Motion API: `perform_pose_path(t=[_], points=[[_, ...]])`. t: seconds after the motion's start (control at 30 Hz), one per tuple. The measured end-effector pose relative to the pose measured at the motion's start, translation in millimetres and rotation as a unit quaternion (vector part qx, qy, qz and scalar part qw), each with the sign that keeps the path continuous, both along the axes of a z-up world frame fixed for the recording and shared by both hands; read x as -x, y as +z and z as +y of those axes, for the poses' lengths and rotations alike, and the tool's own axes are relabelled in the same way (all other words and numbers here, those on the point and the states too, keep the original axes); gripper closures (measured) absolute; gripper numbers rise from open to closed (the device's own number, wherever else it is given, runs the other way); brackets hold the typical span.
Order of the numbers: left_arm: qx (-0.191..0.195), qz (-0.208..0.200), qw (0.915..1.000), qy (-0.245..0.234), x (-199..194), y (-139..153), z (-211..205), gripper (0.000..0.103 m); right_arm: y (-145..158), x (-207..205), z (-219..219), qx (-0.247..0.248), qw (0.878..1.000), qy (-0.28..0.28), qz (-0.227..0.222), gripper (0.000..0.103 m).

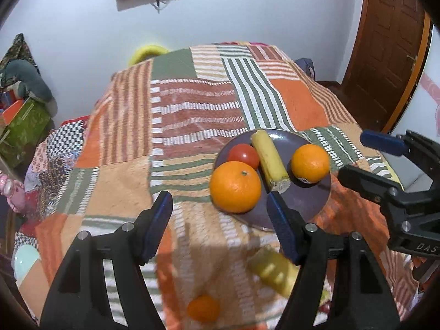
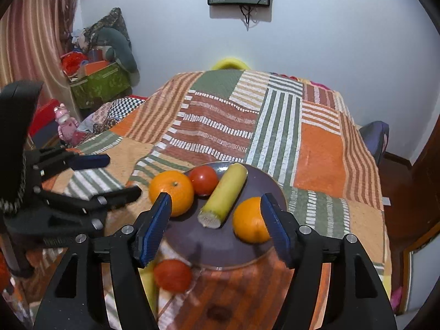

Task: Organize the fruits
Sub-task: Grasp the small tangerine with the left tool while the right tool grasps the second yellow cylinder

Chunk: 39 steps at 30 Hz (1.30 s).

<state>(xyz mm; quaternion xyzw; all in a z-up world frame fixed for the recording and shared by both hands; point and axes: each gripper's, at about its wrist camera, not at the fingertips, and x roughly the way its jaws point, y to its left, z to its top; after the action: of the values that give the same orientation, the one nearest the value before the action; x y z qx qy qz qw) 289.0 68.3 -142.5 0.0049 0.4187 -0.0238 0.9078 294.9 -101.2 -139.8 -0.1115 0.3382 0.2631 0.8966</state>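
Purple plate (image 2: 247, 247) near the quilt's (image 2: 319, 154) front edge, bearing two oranges (image 2: 172, 192), tomato (image 2: 203, 180) and cut yellow stalk (image 2: 224, 195), left gripper (image 1: 220, 228) and right gripper (image 2: 217, 225) both wide, empty.

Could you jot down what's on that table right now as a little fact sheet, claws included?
surface: patchwork cloth
plate: purple, holding four items
on plate: two oranges, tomato, cut banana piece
off plate, nearer the camera: red fruit, small orange, yellowish piece, blurred
left claw: open, empty
right claw: open, empty
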Motion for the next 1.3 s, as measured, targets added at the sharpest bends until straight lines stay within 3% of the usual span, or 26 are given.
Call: perform_pose_path(t=[0.2, 0.37, 0.63, 0.97, 1.13, 1.3], points=[[-0.008, -0.013, 0.9999, 0.007, 42, 18, 14, 0.033, 2, 27, -1, 0.0, 1.0, 0.003, 0.001, 0.039], [-0.001, -0.003, 1.0, 0.009, 69, 13, 24, 0.032, -9, 44, -1, 0.003, 1.0, 0.004, 0.018, 0.039], [0.018, 0.039, 0.999, 0.014, 93, -23, 38, 0.032, -38, 61, 9, 0.016, 0.999, 0.007, 0.05, 0.039], [0.048, 0.084, 0.9952, 0.013, 95, -72, 48, 0.032, -84, 57, 35, 0.047, 0.992, 0.028, 0.114, 0.039], [0.059, 0.102, 0.993, -0.002, 90, -91, 45, 0.043, -102, 52, 47, 0.063, 0.987, 0.043, 0.142, 0.045], [0.071, 0.111, 0.9912, -0.007, 81, -103, 42, 0.051, -106, 51, 54, 0.075, 0.986, 0.051, 0.143, 0.045]])
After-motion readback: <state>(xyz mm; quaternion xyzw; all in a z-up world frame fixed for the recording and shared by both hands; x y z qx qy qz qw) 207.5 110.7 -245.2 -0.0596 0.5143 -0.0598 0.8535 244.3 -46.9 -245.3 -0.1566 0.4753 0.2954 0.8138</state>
